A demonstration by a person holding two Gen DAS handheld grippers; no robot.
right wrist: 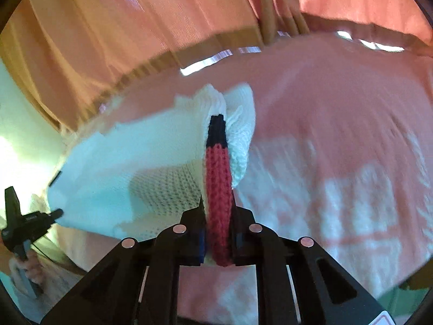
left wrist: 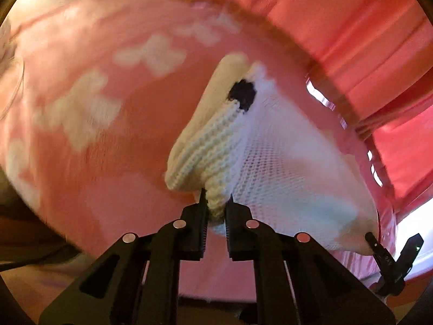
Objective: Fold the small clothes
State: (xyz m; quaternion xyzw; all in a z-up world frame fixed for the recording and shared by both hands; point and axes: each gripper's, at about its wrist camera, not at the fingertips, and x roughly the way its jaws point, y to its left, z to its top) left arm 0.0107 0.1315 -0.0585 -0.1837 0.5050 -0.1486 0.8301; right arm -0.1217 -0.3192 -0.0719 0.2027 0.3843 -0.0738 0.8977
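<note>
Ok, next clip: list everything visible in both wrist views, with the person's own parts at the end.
White knitted garment with red-and-navy ribbed edge: one, stretched between both grippers above the bed.
Pink bedspread with white cloud pattern: one, covering the surface beneath.
Coral-pink curtains: hanging behind the bed.
Left gripper: black, shut on the garment's cream ribbed edge.
Right gripper: black, shut on the red ribbed edge.
Hand: one, lower left of the right wrist view, holding the left gripper's handle.
</note>
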